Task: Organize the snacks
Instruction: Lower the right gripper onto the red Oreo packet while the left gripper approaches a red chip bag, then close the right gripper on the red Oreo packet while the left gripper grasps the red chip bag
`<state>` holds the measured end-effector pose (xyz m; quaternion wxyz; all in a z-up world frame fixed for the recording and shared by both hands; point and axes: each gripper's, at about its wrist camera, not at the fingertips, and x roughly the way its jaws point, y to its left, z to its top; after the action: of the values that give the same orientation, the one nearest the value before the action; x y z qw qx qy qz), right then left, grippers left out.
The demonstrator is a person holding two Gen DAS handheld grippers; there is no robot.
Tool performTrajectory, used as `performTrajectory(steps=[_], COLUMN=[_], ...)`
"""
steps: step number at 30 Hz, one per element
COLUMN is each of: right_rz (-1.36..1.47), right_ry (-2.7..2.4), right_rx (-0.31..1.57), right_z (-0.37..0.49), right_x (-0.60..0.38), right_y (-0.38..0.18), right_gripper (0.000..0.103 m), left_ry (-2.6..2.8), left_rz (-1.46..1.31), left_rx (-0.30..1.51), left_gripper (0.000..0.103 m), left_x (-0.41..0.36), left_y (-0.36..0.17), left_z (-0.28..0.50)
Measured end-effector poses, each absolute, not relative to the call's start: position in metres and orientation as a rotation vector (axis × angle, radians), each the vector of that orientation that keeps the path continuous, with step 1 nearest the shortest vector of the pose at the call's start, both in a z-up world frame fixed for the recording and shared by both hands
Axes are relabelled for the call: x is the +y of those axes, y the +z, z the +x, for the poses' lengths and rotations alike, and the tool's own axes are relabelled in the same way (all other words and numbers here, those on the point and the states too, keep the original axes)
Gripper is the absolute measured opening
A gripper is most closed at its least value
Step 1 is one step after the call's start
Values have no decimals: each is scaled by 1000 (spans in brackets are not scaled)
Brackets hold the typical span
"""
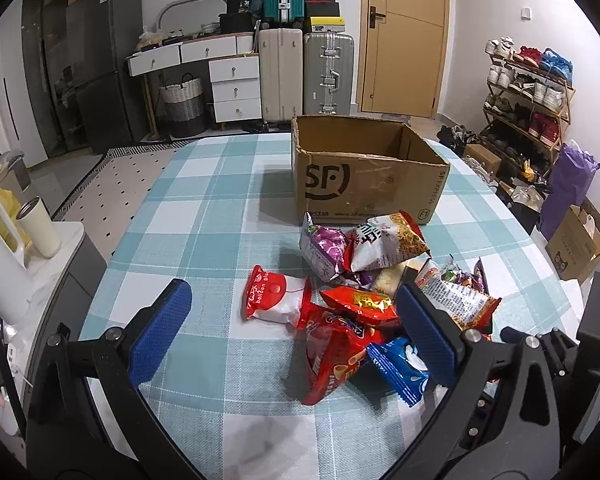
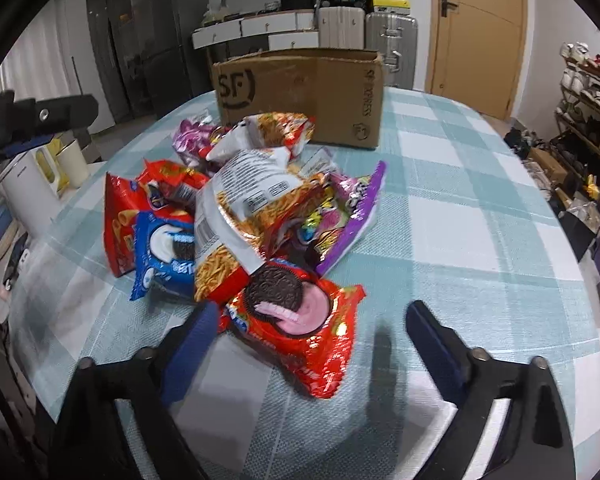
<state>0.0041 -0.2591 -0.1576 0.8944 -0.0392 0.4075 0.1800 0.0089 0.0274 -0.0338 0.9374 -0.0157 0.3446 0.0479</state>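
The red foil cookie packet (image 2: 300, 324) lay just ahead between the right gripper's (image 2: 312, 324) wide-open, empty jaws, nearer than the equally open, empty left gripper (image 1: 292, 304).

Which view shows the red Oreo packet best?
The right wrist view: the red Oreo packet lies face-up, nearest the camera, between the open right tool fingers. In the left wrist view I cannot pick it out; the left tool and other packets block the pile.
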Motion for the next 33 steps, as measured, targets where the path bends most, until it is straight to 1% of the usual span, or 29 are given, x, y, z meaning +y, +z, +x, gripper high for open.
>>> performTrajectory(steps=[3, 6, 7, 8, 11, 17, 25, 33], right_rz=[-71, -61, -56, -52, -26, 13, 14, 38], right_ry=[399, 442, 459, 469, 481, 507, 525, 518], right_rx=[853, 856, 855, 853, 854, 852, 819, 786], right_z=[5, 5, 4, 4, 3, -1, -9, -18], right_x=[-258, -258, -257, -257, -262, -268, -275, -288], right_y=[-160, -161, -161, -161, -160, -160, -149, -140], right_gripper=[86, 73, 64, 58, 53, 51, 50, 50], left_ry=[99, 103, 104, 106, 110, 123, 134, 78], left_rz=[-33, -35, -36, -36, -38, -46, -56, -130], left_rx=[706, 706, 707, 707, 709, 712, 719, 771], left_gripper=[102, 102, 102, 102, 102, 102, 102, 102], left_x=[29, 31, 32, 33, 35, 41, 52, 65], left_y=[-34, -35, -35, -35, -36, -36, -36, -46], left_z=[9, 8, 8, 8, 6, 6, 5, 3])
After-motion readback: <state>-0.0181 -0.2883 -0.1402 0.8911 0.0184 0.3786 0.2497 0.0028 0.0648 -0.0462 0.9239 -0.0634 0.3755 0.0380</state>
